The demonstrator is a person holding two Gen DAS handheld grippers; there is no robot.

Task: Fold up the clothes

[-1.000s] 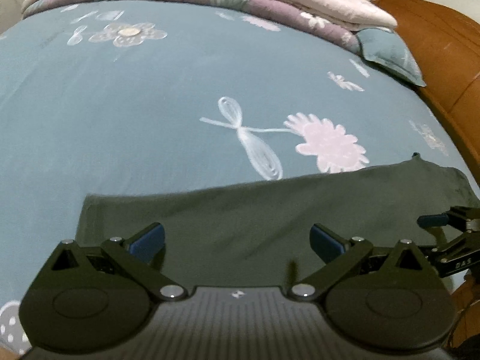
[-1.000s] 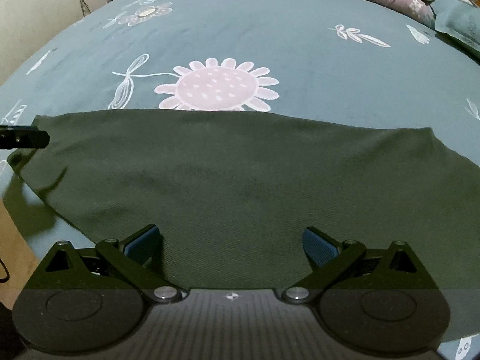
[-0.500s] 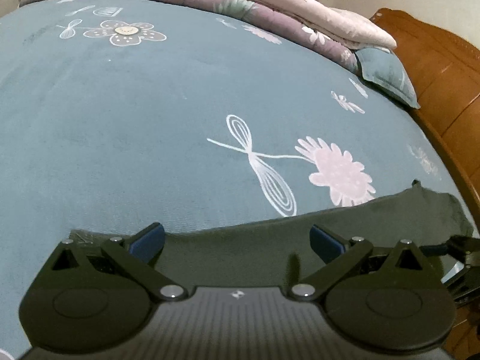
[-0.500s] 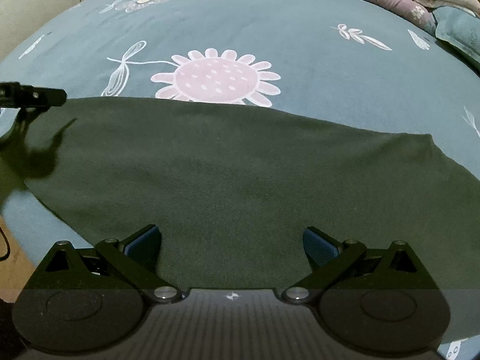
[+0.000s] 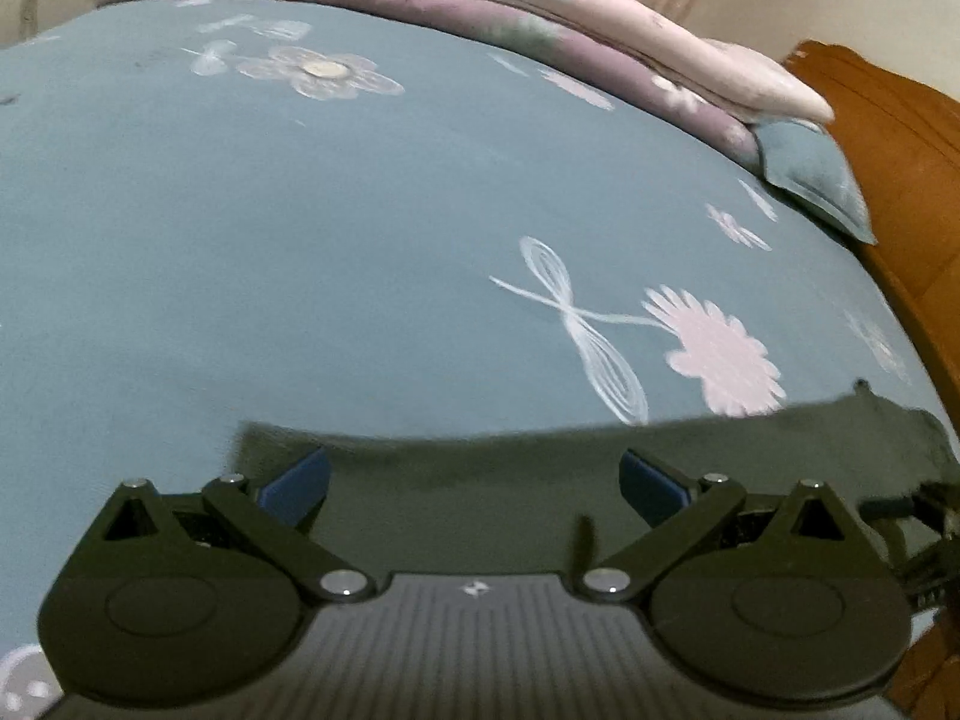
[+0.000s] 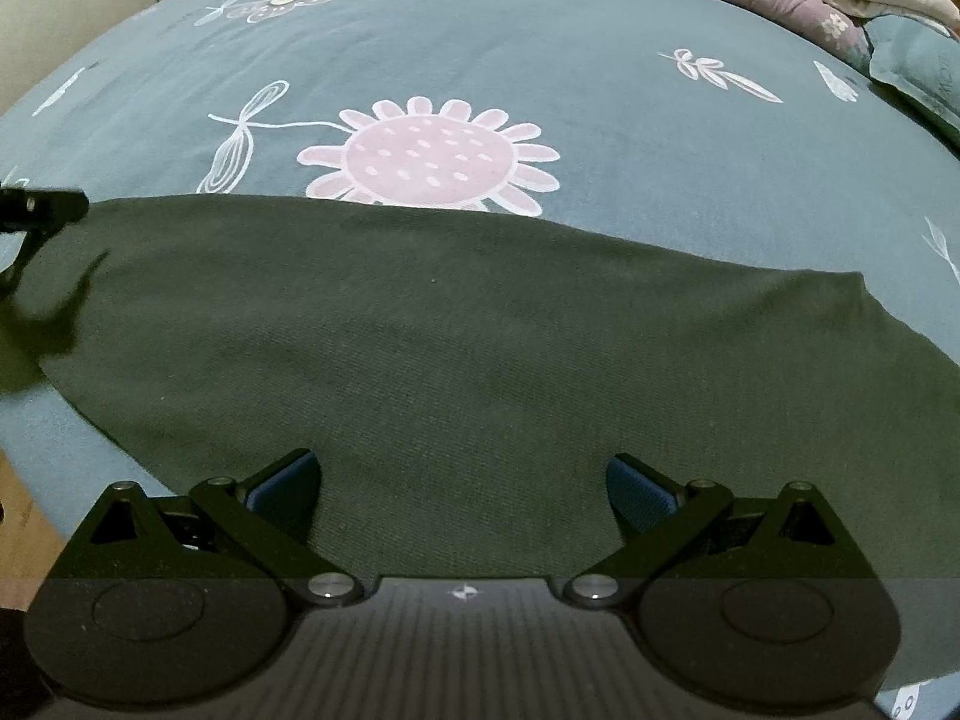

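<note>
A: Garment (image 6: 456,372), dark green, lay spread flat on the bed (image 6: 480,48), along its near edge. Why so close to the edge?

B: Judged: within reach of both tools. Right tongs (image 6: 462,483) hung over the cloth's near part, blue pads wide apart, nothing between them. Left tongs (image 5: 474,483) were likewise spread and empty, low over the garment's left portion.

A: Cloth state?

B: One smooth layer as far as seen, no wrinkles, far hem straight. Could not tell whether it was already folded once or lying full width; the near part was hidden by the tongs' bodies.

A: Each tool visible to the other?

B: Yes. The left tongs showed at the left margin of the right view, by the cloth's left corner.

A: Beyond the cloth?

B: Pink flower print (image 6: 429,156) just past the far hem, partly covered by it. Farther off, folded quilts (image 5: 480,6), a pillow (image 5: 810,174), and a wooden headboard (image 5: 900,138).
</note>
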